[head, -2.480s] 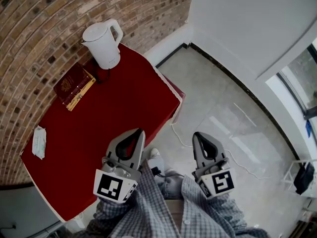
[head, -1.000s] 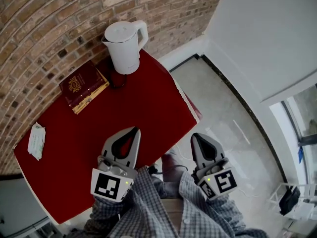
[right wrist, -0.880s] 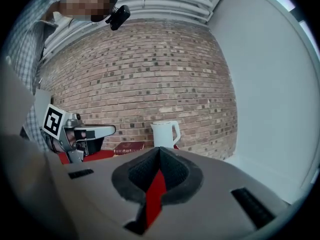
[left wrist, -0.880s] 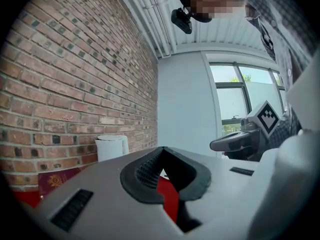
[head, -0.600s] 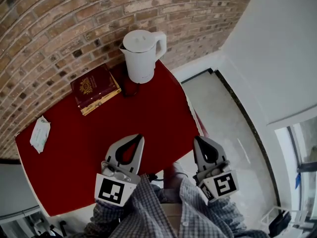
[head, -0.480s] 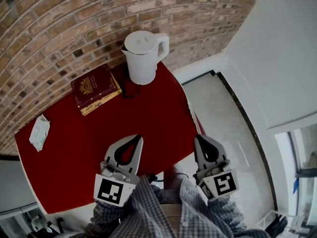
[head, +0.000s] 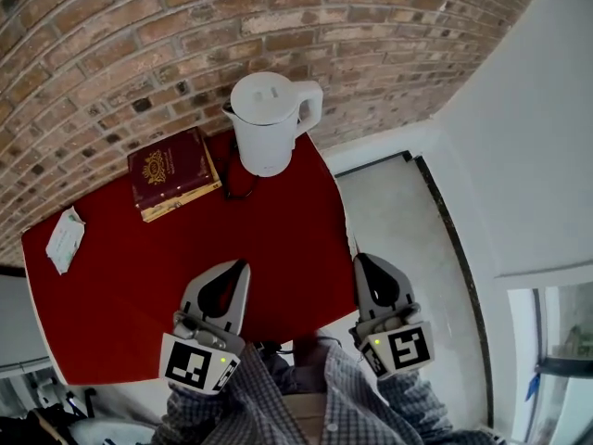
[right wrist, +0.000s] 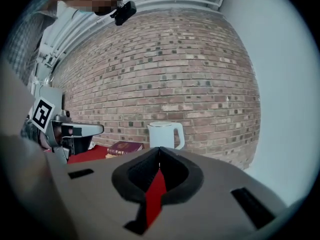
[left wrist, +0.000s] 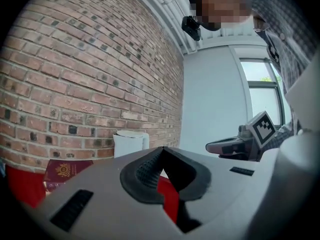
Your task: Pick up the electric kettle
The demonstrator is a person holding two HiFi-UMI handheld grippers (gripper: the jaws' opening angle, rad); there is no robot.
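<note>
Person in a grey-and-white checked shirt [head: 278, 413] with long sleeves. The left tool [head: 242, 267] and right tool [head: 360, 260] are pale grey teardrop shells with black padded inner rims, each bearing a white cube [head: 196, 367] with black square markers

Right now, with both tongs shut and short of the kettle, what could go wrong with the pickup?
1. The right tongs and left tongs are shut; reaching the kettle like that would shove it, not grip it.
2. The kettle stands near the far corner of the table, so a shove might tip it off.
3. A dark cord loops at its foot and may snag on lifting.
</note>
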